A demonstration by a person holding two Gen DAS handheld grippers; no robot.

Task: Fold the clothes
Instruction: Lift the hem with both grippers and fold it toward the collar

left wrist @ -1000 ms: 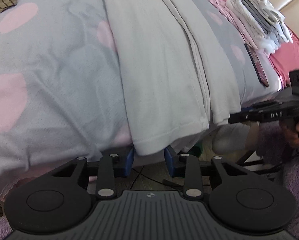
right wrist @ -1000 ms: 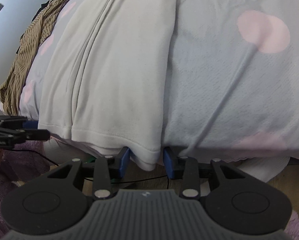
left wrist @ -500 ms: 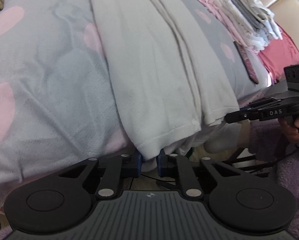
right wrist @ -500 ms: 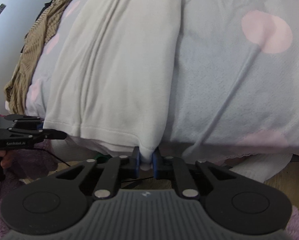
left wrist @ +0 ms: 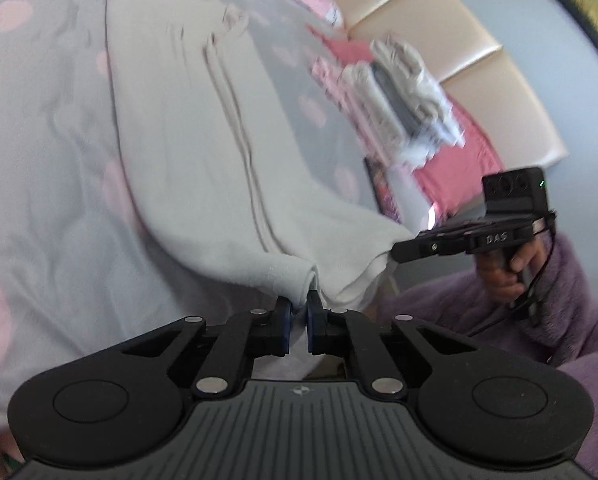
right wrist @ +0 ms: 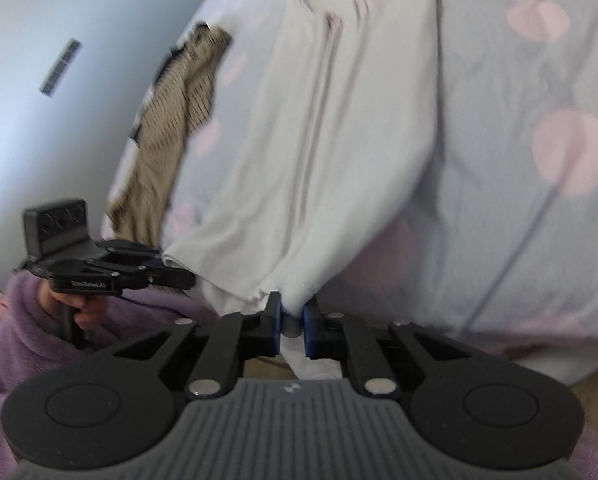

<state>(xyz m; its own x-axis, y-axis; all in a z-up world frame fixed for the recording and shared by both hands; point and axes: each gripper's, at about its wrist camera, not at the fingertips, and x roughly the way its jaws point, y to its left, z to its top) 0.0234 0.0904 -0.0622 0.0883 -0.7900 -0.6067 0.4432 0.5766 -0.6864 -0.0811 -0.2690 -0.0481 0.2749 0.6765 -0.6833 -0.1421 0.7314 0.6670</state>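
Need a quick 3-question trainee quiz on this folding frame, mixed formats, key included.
1. True or false: both the left gripper and right gripper pinch the near hem of the cream garment.
2. What lies by the headboard? A) folded clothes stack B) laundry basket C) shoes
3. Fill in: the striped garment is coloured ____.

Key: 1 true; 2 A; 3 brown.
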